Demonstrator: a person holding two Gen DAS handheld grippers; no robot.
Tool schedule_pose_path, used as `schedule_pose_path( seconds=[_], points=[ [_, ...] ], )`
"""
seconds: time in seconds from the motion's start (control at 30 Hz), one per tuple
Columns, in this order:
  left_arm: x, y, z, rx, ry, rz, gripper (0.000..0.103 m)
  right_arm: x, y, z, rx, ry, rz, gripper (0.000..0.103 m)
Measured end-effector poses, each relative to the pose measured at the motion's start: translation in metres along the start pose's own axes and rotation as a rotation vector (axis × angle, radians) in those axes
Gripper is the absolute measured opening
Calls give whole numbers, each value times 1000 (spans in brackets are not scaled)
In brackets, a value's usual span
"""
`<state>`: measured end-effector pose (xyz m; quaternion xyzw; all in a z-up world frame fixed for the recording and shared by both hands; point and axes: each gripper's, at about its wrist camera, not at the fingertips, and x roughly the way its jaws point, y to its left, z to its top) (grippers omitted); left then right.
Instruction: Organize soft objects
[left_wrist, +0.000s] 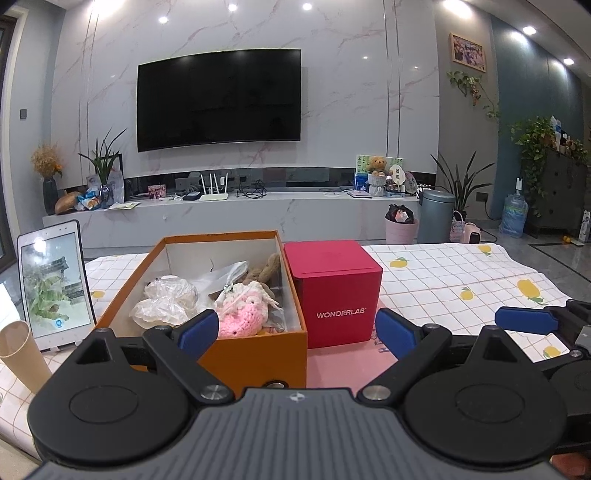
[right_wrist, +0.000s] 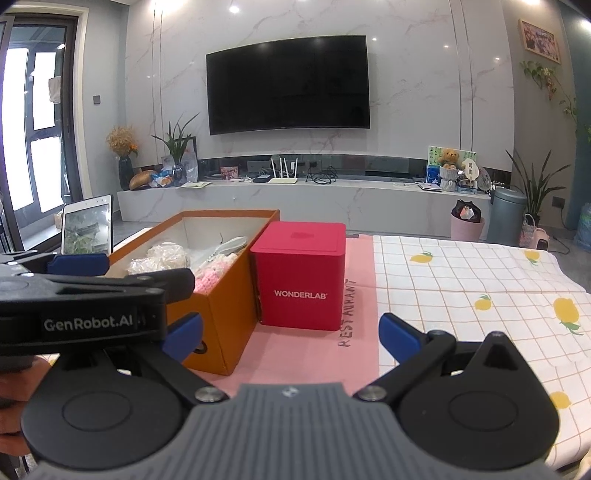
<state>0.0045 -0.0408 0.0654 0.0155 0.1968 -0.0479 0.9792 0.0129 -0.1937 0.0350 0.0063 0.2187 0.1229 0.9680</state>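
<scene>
An open orange box (left_wrist: 255, 354) (right_wrist: 229, 310) stands on the table and holds soft things: a pink crocheted toy (left_wrist: 242, 314) (right_wrist: 208, 278), clear-wrapped white bundles (left_wrist: 166, 299) (right_wrist: 162, 258) and a brown plush (left_wrist: 267, 273). A shut red WONDERLAB box (left_wrist: 332, 291) (right_wrist: 303, 273) stands against its right side. My left gripper (left_wrist: 297, 332) is open just before the orange box's near end, nothing between its blue pads. My right gripper (right_wrist: 291, 330) is open too, in front of the red box. The left gripper's body crosses the right wrist view at left.
A tablet (left_wrist: 55, 284) (right_wrist: 86, 229) leans at the table's left, with a paper cup (left_wrist: 22, 354) beside it. A pink mat (right_wrist: 314, 354) lies under the boxes; the lemon-print cloth (right_wrist: 480, 295) covers the table to the right. TV wall and cabinet stand behind.
</scene>
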Motion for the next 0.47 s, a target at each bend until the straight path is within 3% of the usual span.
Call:
schedule_pose_path(
  seconds=[0.47],
  points=[
    [2, 0, -3, -12, 9, -3, 103, 0, 0, 0, -3, 8, -5, 100]
  ],
)
